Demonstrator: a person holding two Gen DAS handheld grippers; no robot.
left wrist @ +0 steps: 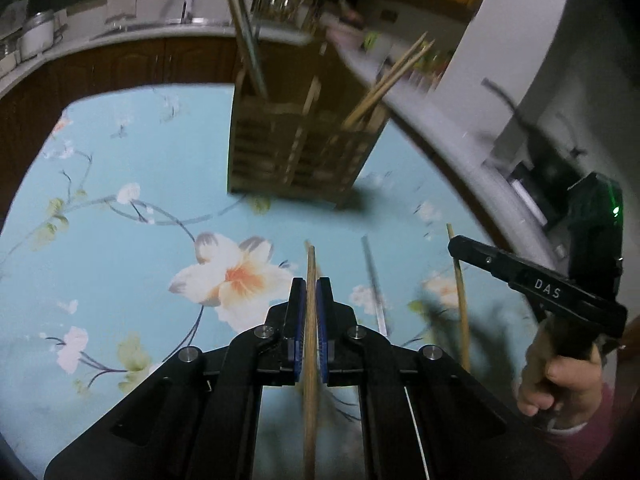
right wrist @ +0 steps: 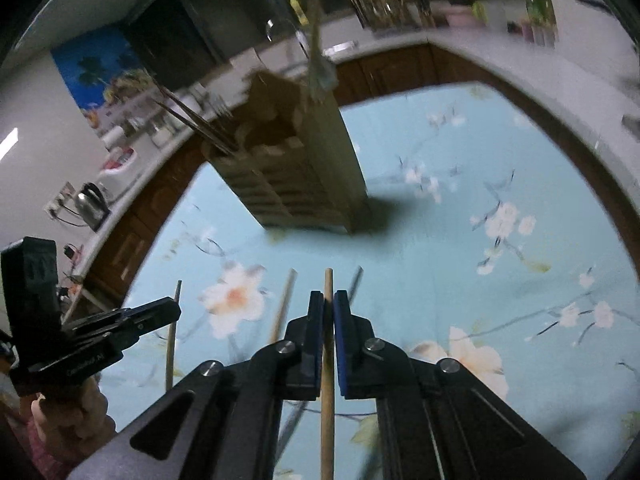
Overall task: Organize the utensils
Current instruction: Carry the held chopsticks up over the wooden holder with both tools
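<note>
Left gripper (left wrist: 311, 300) is clamped on a chopstick (left wrist: 310, 360); right gripper (right wrist: 328, 312) likewise pinches its own chopstick (right wrist: 328, 380) — both sticks held clear above the cloth (left wrist: 120, 160). Sticks look light, stiff and smooth — likely to pivot if gripped off-centre. The holder (left wrist: 296, 148) stands ahead, partly filled.
</note>
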